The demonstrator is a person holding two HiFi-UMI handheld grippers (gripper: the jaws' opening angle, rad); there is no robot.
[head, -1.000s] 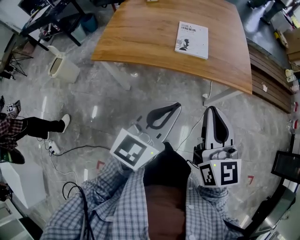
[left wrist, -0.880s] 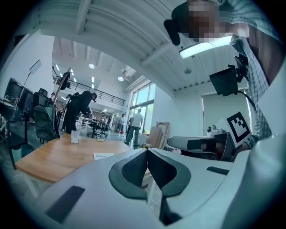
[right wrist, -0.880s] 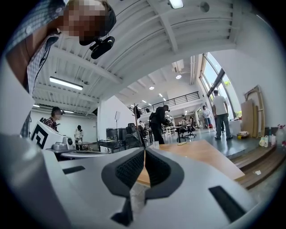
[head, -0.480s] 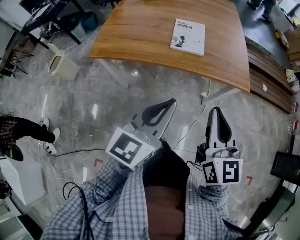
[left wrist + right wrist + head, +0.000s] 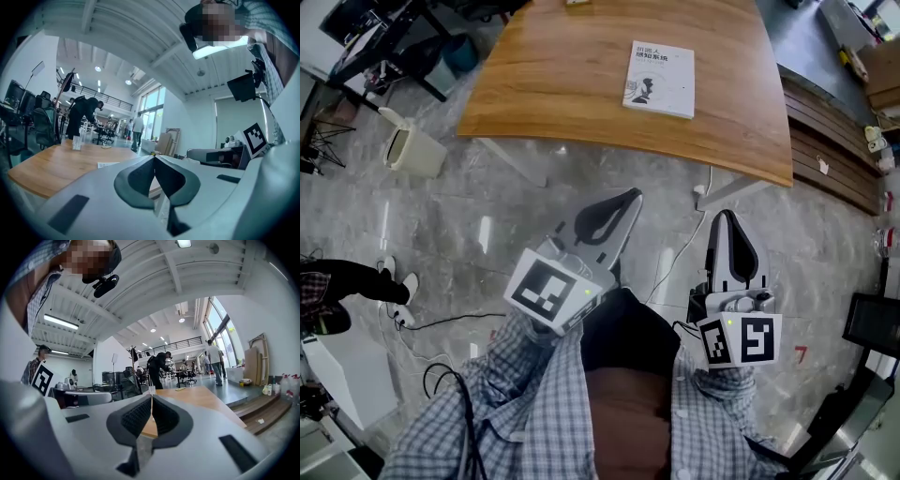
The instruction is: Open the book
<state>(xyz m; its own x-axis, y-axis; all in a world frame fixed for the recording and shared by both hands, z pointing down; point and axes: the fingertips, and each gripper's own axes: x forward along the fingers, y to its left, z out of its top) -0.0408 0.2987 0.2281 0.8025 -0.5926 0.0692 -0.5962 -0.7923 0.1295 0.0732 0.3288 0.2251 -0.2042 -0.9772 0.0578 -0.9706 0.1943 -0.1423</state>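
A white closed book (image 5: 660, 66) lies flat on the wooden table (image 5: 562, 75), toward its right side; its pale edge (image 5: 108, 164) shows low on the tabletop in the left gripper view. My left gripper (image 5: 630, 194) hangs over the floor, well short of the table's near edge, jaws shut and empty. To the right, my right gripper (image 5: 725, 216) is also held over the floor, shut with nothing in it. In the left gripper view the jaw tips (image 5: 154, 157) meet; in the right gripper view the tips (image 5: 151, 396) meet too.
A white bin (image 5: 411, 142) stands on the marble floor left of the table. Cables (image 5: 441, 305) trail across the floor. A person's legs (image 5: 356, 281) are at the far left. Wooden steps (image 5: 834, 150) run along the right. People stand far behind the table (image 5: 206, 399).
The view has shifted so the table and book sit a little further left and up. The left gripper has risen slightly toward the table; the legs at the left moved away.
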